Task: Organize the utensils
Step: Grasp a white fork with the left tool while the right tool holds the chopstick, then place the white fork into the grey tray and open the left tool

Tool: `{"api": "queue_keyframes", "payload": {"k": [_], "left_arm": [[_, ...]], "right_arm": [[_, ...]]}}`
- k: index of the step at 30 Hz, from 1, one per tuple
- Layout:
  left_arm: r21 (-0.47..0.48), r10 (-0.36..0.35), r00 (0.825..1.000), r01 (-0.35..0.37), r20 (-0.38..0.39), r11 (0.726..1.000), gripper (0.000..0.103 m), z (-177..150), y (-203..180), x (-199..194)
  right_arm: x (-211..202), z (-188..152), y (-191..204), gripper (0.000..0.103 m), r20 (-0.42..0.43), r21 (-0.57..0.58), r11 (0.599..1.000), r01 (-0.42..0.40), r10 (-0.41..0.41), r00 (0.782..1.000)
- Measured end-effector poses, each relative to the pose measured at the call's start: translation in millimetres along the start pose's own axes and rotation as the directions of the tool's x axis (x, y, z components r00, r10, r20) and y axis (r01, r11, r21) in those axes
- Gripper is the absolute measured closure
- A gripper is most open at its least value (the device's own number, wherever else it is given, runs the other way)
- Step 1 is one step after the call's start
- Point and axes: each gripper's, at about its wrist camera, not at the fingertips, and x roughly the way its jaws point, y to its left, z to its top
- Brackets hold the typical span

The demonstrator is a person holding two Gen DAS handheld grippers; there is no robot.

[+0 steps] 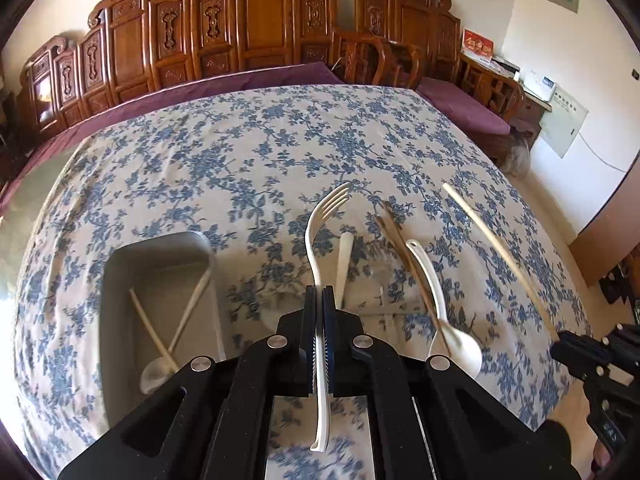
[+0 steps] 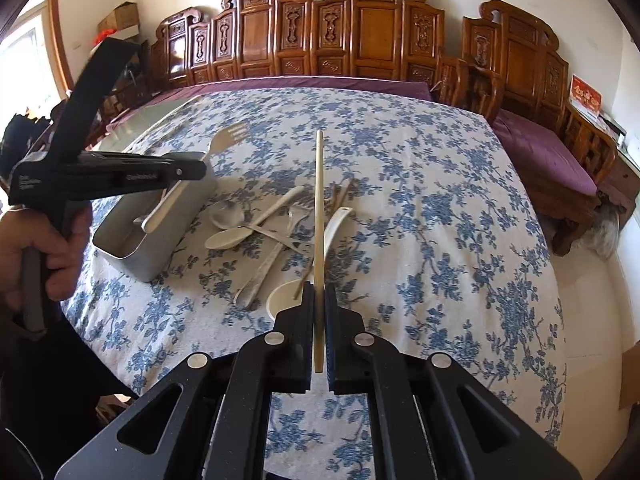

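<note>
**Both tongs loaded: a fork on the left, a chopstick on the right**

Left wrist view: the left tongs (image 1: 319,300) are pinching the white plastic fork (image 1: 316,248) along its handle, tines out ahead and lifted off the floral tablecloth (image 1: 240,152). It looks light, stiff and a bit slick, so a hold on the flat handle suits it better than the curved neck. Left of the tongs sits the grey metal tin (image 1: 120,280), a spoon and chopstick already inside. Right of them lie a white ceramic soup spoon (image 1: 448,320), probably breakable, and brown chopsticks (image 1: 404,252).

Right wrist view: the right tongs (image 2: 319,300) are clamped on a pale chopstick (image 2: 319,208) near its butt end, the tip straight ahead. Thin and round, it could swivel, I'd judge. Just left of it, the remaining pile of utensils (image 2: 260,232).
</note>
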Motion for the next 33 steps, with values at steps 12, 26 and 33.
{"api": "queue_keyframes", "payload": {"k": [12, 26, 33], "left_arm": [[-0.024, 0.022, 0.999, -0.021, 0.026, 0.999, 0.101, -16.5, 64.0, -13.7], [-0.138, 0.031, 0.999, -0.032, -0.010, 0.990, 0.101, -48.9, 126.0, 6.3], [-0.145, 0.032, 0.999, -0.028, 0.026, 0.989, 0.099, -47.2, 135.9, -7.5]], "right_arm": [[17.1, 26.6, 49.3, 0.097, 0.011, -0.028, 0.999, -0.029, 0.029, 1.000], [55.4, 47.5, 100.7, 0.097, -0.023, -0.071, 0.995, -0.067, 0.065, 0.998], [65.0, 51.7, 120.8, 0.097, -0.033, -0.083, 0.993, -0.088, 0.086, 0.996]]}}
